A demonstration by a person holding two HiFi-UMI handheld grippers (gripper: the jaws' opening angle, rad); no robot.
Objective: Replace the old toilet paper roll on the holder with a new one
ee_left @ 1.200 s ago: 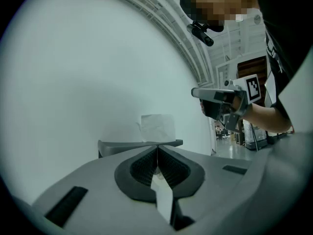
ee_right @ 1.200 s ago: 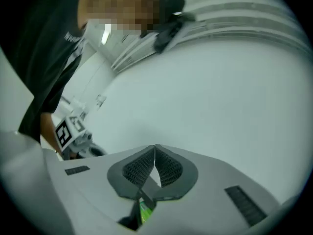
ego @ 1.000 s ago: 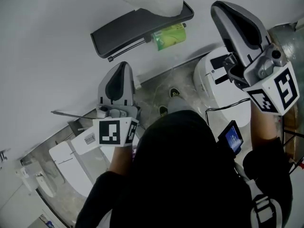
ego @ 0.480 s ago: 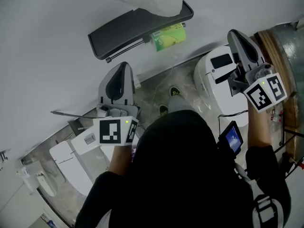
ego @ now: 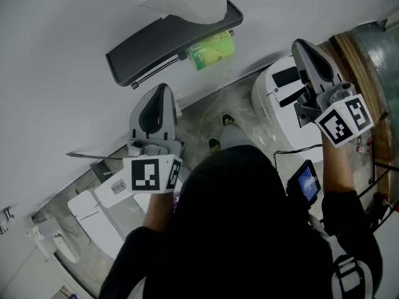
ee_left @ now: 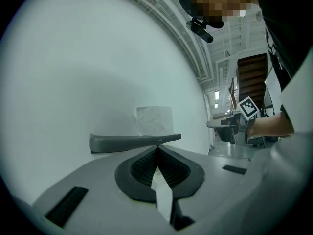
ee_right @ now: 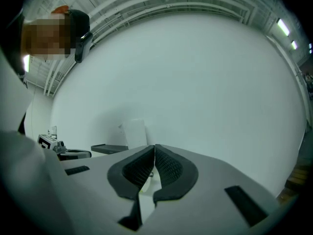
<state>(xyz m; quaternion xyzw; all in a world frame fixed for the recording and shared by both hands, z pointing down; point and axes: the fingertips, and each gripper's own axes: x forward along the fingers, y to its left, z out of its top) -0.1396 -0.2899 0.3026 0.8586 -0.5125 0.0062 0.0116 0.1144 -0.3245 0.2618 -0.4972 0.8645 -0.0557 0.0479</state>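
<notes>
- Your left tongs (ee_left: 157, 148) are pressed together with nothing between them, and point at the holder (ee_left: 132, 142) on the wall.
- Your right tongs (ee_right: 154, 147) are likewise closed and empty, over the toilet (ego: 280, 104).
- The roll (ee_left: 154, 120) stands on the holder, towards its right end.
- A green pack (ego: 212, 50) sits under that end.

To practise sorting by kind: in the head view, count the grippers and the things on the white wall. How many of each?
Grey grippers with marker cubes: 2, left gripper and right gripper
Dark grey flat wall holder: 1
White toilet paper sheet: 1
Green packet under the holder: 1
Total: 5
</notes>
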